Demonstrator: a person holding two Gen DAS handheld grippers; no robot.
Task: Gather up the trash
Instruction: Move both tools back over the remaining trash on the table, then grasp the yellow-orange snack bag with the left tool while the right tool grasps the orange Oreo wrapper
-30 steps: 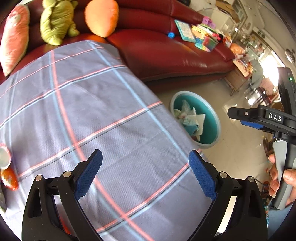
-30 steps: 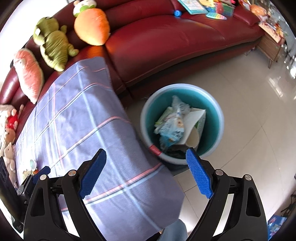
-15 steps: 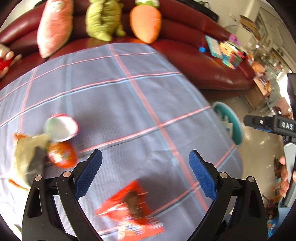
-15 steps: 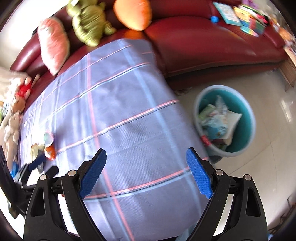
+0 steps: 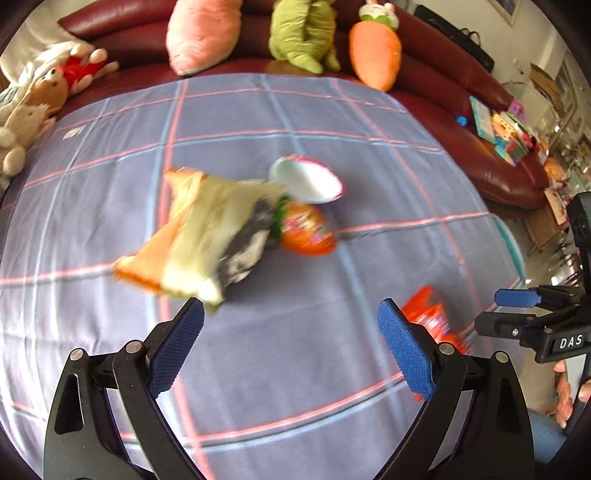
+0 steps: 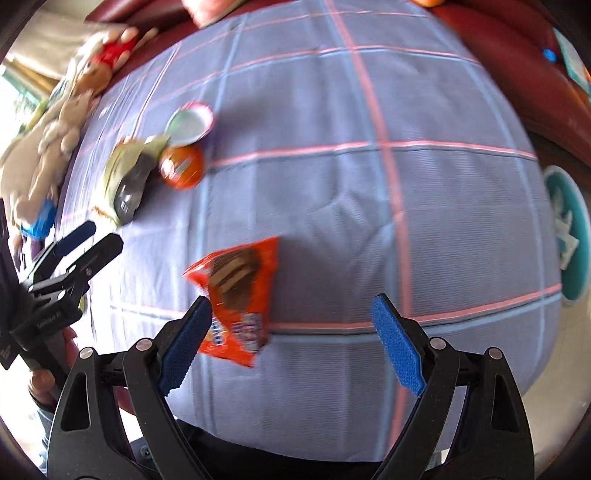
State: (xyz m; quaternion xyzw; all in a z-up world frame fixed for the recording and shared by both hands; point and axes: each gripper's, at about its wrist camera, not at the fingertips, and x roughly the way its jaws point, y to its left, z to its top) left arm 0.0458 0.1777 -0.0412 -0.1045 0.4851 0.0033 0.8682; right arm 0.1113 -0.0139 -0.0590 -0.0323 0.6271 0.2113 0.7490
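Trash lies on a blue-grey checked cloth (image 5: 295,369). A crumpled yellow-and-orange snack bag (image 5: 199,236) lies just beyond my open left gripper (image 5: 291,343), beside an orange egg-shaped pack (image 5: 306,230) and a white cup (image 5: 306,179). An orange-red snack wrapper (image 6: 240,295) lies by the left finger of my open right gripper (image 6: 291,336); in the left wrist view the same wrapper (image 5: 428,314) shows behind the right finger. Nothing is between either pair of fingers. The yellow bag (image 6: 125,177), egg pack (image 6: 183,166) and cup (image 6: 190,123) sit farther left in the right wrist view.
A teal bin (image 6: 569,229) with trash inside stands on the floor past the cloth's right edge. A dark red sofa (image 5: 461,96) behind holds plush toys (image 5: 303,33), a carrot cushion (image 5: 375,51) and books (image 5: 498,125). More plush toys (image 6: 59,122) lie at the left.
Both grippers have swung left from the bin over the cloth. The trash items have come into view and closer; the bin has slid to the right edge. Both stay open.
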